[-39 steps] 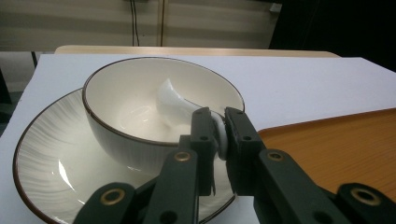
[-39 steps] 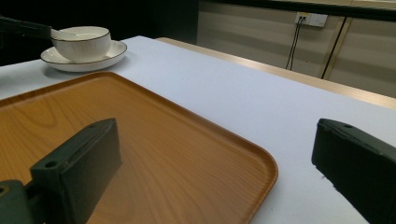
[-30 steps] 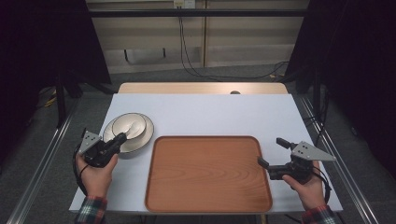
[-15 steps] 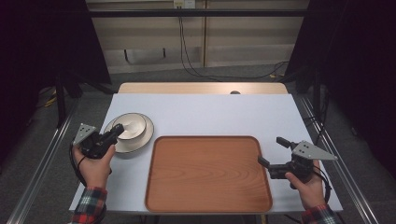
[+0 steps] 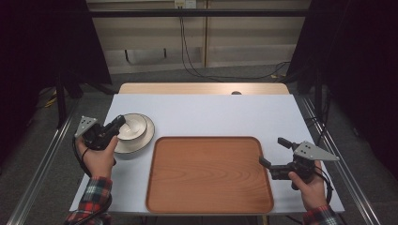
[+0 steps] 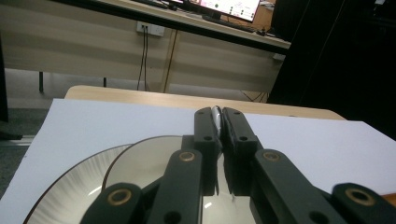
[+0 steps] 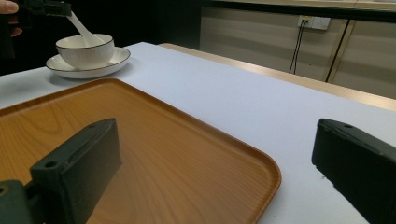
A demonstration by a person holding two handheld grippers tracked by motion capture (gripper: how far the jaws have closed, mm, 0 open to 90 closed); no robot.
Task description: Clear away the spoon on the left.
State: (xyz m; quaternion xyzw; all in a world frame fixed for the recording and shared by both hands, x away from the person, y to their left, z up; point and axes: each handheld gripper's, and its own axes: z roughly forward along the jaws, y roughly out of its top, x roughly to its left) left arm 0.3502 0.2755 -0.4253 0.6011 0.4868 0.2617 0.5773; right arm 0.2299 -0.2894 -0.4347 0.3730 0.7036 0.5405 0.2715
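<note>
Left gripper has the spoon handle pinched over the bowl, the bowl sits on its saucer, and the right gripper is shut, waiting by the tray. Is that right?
Not quite: the right gripper is open, its jaws standing wide apart in the right gripper view, beside the wooden tray. The rest holds: the left gripper is shut on the spoon over the bowl, which sits on its saucer.

Dim room, dark curtains at the sides; overhead light falls on the white rectangular table top (image 5: 211,117), evenly lit, soft shadows. High view slightly soft. Near black jaws blurred in both gripper views. Faint sheen on the brown wooden tray (image 7: 154,154).
</note>
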